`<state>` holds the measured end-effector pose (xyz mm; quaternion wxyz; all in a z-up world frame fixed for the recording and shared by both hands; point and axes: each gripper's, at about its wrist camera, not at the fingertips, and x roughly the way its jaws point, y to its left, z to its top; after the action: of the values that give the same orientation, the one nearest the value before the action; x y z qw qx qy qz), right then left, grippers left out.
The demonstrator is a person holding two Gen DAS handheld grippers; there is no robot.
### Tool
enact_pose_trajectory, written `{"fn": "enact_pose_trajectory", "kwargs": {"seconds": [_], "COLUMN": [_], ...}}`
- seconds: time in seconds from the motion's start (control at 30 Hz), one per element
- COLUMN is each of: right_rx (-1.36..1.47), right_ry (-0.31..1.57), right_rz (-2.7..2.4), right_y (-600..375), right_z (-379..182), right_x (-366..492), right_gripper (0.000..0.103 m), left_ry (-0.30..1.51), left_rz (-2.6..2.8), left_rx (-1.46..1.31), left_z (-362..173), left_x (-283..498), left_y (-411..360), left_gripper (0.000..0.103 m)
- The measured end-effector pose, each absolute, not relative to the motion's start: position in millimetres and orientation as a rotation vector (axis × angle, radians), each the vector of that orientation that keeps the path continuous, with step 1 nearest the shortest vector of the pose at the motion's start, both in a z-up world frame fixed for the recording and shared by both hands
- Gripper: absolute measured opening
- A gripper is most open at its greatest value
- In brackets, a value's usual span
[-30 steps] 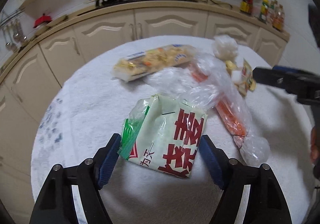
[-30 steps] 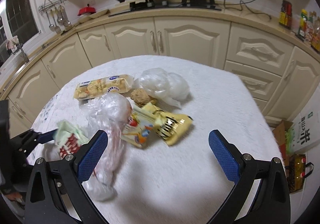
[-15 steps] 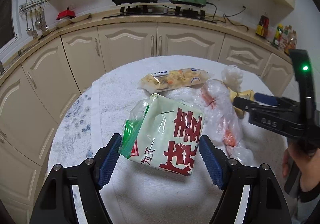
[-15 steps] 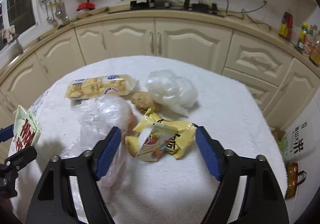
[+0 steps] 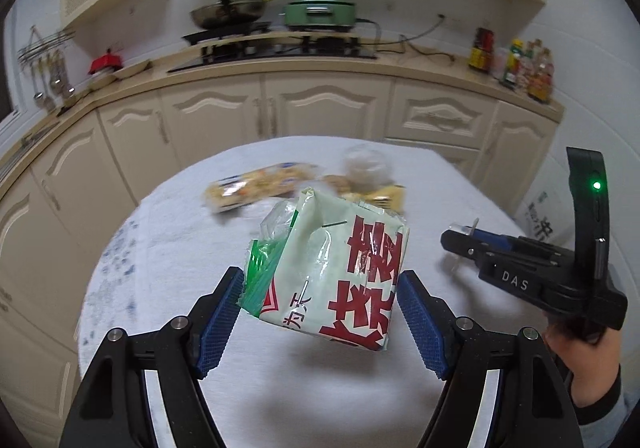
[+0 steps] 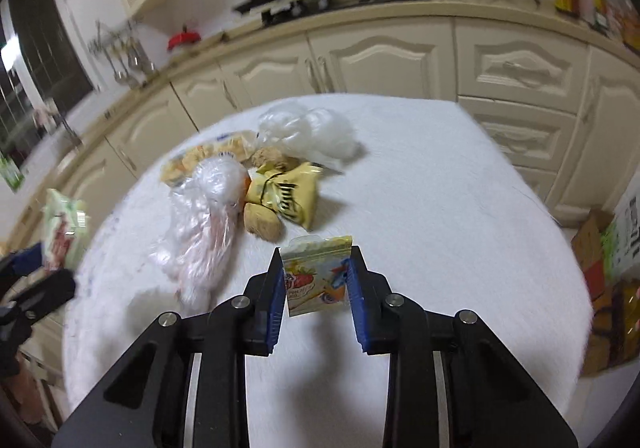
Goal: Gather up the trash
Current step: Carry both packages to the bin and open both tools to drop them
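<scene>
My left gripper point(image 5: 320, 304) is shut on a pale green wrapper with red characters point(image 5: 332, 272) and holds it above the white table point(image 5: 312, 380). My right gripper point(image 6: 316, 280) is shut on a small colourful snack packet point(image 6: 316, 280), lifted above the table point(image 6: 440, 208). On the table lie a clear plastic bag point(image 6: 204, 216), a yellow wrapper point(image 6: 288, 196), a brown crumpled lump point(image 6: 262, 226), a white plastic bag point(image 6: 312, 132) and a long biscuit packet point(image 5: 256, 186). The right gripper also shows in the left wrist view point(image 5: 460, 240).
Cream kitchen cabinets point(image 5: 320, 108) curve behind the table, with a stove, wok and green pot point(image 5: 320, 10) on the counter. Cardboard boxes and bags point(image 6: 604, 272) stand on the floor to the right of the table.
My right gripper has closed on the small snack packet and lifted it off the pile. My left gripper has risen and drawn back with the green wrapper still held.
</scene>
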<state>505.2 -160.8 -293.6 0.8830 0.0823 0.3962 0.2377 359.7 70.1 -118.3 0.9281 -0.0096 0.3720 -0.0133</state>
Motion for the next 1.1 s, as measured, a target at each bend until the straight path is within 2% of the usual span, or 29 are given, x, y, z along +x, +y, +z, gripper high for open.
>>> {"fn": "enact_pose_trajectory", "kwargs": {"seconds": [0.37,0.67,0.93,1.03,1.1], "right_rx": [0.333,0.443,0.514,0.519,0.528], "right_ry": [0.707,0.765,0.818,0.839,0.852], "right_rz": [0.265,0.027,-0.051,-0.072,-0.085], "right_y": [-348.7,-476.2,-531.7,-544.3,-551.5], "right_z": [-275.7,-332.3,-381.1,-395.6,-405.3], "right_x": [420.4,399.3,418.2,424.2,427.1], "right_gripper": [0.029,0.029,0.029,0.029,0.029], "left_ry": [0.823,0.923,1.030,1.049,1.060], "left_rz": [-0.337,-0.489,-0.528,-0.524,-0.511], "left_rx": [0.109,0.243,0.305,0.308,0.306], "left_z": [-116.6,-159.4,-204.7,-218.1,-225.1], "left_x": [389.5,436.8,503.5,532.4,546.2], "left_y": [-126.7,-277.5,-357.2,-378.9,-384.8], "left_gripper": [0.073,0.073,0.073,0.075,0.083]}}
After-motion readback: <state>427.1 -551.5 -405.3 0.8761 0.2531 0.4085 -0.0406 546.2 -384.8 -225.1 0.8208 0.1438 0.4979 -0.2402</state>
